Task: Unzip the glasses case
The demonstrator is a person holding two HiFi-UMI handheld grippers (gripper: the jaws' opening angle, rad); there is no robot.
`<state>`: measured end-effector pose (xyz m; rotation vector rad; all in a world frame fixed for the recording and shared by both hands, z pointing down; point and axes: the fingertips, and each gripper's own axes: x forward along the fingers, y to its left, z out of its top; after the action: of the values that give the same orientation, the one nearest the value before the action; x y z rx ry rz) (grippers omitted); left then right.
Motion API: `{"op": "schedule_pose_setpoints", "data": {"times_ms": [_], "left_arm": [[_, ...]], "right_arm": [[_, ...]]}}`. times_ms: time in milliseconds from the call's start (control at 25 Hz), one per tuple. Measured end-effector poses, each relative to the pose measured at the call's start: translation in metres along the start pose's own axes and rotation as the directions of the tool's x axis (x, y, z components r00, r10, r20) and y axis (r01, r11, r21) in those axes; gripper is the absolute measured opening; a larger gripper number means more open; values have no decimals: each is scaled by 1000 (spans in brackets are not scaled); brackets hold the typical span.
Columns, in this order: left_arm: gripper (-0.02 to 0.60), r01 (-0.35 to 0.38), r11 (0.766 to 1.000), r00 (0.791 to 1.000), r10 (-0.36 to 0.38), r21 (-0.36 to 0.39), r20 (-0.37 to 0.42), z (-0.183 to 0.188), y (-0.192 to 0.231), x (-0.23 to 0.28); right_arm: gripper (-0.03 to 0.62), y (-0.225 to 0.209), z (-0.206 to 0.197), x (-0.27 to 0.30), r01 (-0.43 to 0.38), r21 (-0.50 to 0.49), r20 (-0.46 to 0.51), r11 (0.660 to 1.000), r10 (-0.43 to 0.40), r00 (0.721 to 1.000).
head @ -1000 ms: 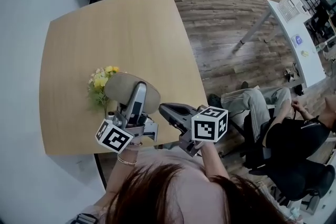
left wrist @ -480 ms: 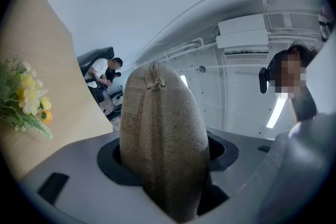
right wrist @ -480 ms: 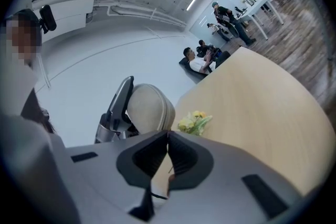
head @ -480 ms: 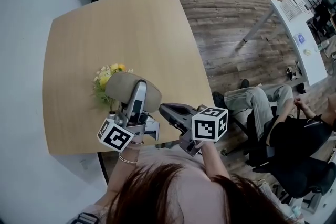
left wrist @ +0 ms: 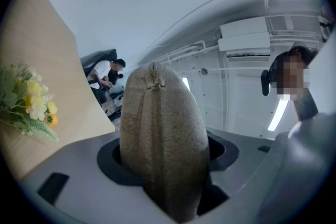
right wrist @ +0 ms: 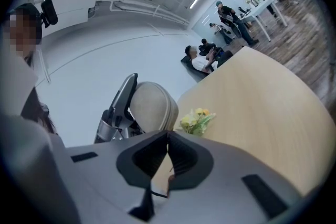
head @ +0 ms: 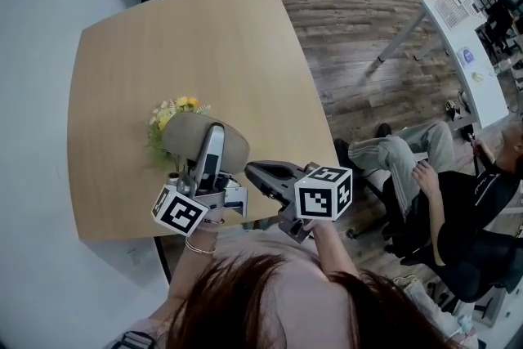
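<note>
Your left gripper (head: 214, 135) is clamped on the glasses case (head: 184, 139) – in the left gripper view its two jaws press the case (left wrist: 163, 128) from either side, low on its body, and the rounded tan shell stands up between them. The zip seam runs up the middle of the edge that faces that camera, to a small tab at the top, and it looks closed all the way along. From the head view, you hold the case over the near part of the wooden tabletop (head: 188, 45), right against a small bunch of yellow and white flowers (head: 167, 118) on its left. Your right gripper (head: 249, 169) sits just to the right of the case, pointing toward it – its pads are pressed together with nothing between them, as the right gripper view (right wrist: 169, 152) shows, and the case (right wrist: 152, 105) lies a little beyond the tips with the flowers (right wrist: 195, 120) beside it. Whether the tips touch the case, I cannot tell.
</note>
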<state>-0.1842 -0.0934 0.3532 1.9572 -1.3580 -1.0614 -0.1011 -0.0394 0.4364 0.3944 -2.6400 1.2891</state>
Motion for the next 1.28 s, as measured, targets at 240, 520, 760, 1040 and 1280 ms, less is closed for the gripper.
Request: {"op": "schedule_pose_setpoints", "data": {"times_ms": [240,520,760,1040,1280], "left_arm": [[299,-13,1000,1000,13,-6,2,4,7,-6],[299,-11,1000,1000,11,-3,-3,7,9,-12],[299,13,1000,1000,-12,28,-29,5,2,-12],[299,23,999,999,-23,39,-22,0,-11,-14],[299,7,999,999,-9,35,48,-1,-20,-21]], "right_arm": [[18,7,-7,7,-4,-10,-11,1000,4,1000],[18,11,-13,13,-13,-36,-26,999,12,1000],[18,13,-15,11,-25,-57,-7,998,25,1000],[20,17,-15,-1,-50,-87,-17,995,49,999],[22,19,-14,-21,-66,-166,-40,984,60,997]]}}
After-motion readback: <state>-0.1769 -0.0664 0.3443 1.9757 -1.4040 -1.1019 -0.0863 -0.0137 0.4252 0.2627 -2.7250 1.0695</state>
